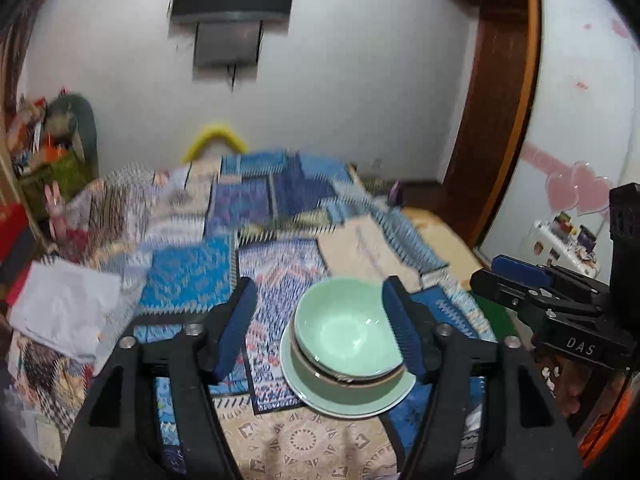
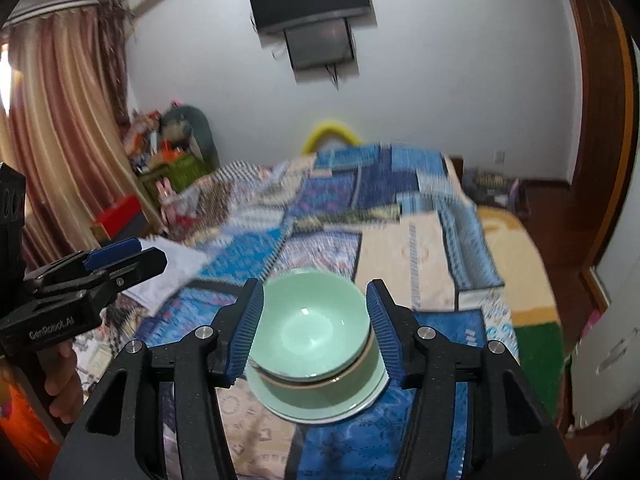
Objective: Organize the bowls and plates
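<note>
Pale green glazed ceramic bowl (image 2: 310,320) nested atop a second, brown-rimmed bowl (image 2: 320,382), both seated on a pale green round plate (image 2: 320,410); whole stack resting on the blue patchwork bedspread (image 2: 400,184). Dead ahead of the right gripper (image 2: 316,330), framed squarely between its blue ribbed pads (image 2: 250,332); jaws spread wider than the bowl, clasping nothing, pads not visibly touching the rim. Off to the right of centre for the left gripper (image 1: 320,332), likewise spread wide and empty, its right pad overlapping the bowl's edge in view, contact impossible to confirm. No long axis to speak of: round stack, approachable from any side. Right gripper judged nearer and better aligned, so probably the one to close. Stack apparently complete already. Motion blur softening the bedding.
</note>
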A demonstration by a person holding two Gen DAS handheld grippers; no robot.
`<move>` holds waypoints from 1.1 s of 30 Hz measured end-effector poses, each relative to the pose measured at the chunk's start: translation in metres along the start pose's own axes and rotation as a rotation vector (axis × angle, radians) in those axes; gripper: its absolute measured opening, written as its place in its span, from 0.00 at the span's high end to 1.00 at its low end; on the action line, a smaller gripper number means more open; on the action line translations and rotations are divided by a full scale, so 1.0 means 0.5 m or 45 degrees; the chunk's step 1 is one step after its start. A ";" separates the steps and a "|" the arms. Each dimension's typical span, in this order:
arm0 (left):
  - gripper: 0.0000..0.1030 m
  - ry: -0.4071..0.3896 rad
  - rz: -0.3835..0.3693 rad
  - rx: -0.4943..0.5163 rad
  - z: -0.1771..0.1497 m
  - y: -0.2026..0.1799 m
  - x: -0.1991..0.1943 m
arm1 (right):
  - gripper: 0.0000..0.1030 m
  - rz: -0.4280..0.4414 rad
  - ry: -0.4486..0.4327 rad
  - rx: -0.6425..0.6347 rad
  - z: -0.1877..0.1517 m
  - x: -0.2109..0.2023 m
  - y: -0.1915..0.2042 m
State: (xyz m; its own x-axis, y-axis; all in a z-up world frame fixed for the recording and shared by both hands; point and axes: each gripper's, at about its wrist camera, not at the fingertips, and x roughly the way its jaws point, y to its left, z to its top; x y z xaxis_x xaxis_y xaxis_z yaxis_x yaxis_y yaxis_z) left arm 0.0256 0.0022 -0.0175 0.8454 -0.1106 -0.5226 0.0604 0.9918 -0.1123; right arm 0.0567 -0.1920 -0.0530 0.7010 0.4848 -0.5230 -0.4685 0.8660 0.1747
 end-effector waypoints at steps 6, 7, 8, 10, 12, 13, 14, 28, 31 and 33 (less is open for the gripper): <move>0.14 -0.149 -0.003 0.016 0.010 -0.026 -0.089 | 0.44 0.014 -0.155 -0.039 0.015 -0.085 0.030; 0.11 -0.177 0.002 0.018 0.011 -0.030 -0.104 | 0.38 0.015 -0.168 -0.042 0.015 -0.092 0.032; 0.10 -0.196 0.005 0.019 0.010 -0.033 -0.114 | 0.33 0.019 -0.186 -0.045 0.016 -0.100 0.034; 0.04 -0.241 0.020 0.023 0.009 -0.039 -0.134 | 0.30 0.015 -0.228 -0.051 0.016 -0.115 0.038; 0.01 -0.275 0.033 0.033 0.007 -0.047 -0.146 | 0.27 0.011 -0.250 -0.064 0.016 -0.124 0.041; 0.01 -0.294 0.045 0.044 0.004 -0.052 -0.154 | 0.22 0.009 -0.262 -0.067 0.015 -0.128 0.043; 0.01 -0.303 0.051 0.051 0.003 -0.054 -0.158 | 0.19 0.005 -0.276 -0.069 0.014 -0.132 0.044; 0.00 -0.372 0.049 0.074 -0.010 -0.070 -0.177 | 0.00 -0.032 -0.379 -0.087 0.007 -0.161 0.056; 0.00 -0.372 0.041 0.068 -0.009 -0.068 -0.176 | 0.00 -0.038 -0.381 -0.092 0.005 -0.161 0.058; 0.00 -0.372 0.039 0.064 -0.008 -0.067 -0.175 | 0.00 -0.042 -0.379 -0.096 0.003 -0.161 0.059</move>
State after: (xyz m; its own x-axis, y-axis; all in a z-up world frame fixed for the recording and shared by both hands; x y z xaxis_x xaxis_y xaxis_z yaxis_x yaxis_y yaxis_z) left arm -0.0527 -0.0215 0.0285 0.9637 -0.0647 -0.2592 0.0523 0.9971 -0.0545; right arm -0.0125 -0.2055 -0.0044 0.8379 0.4809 -0.2582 -0.4737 0.8757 0.0936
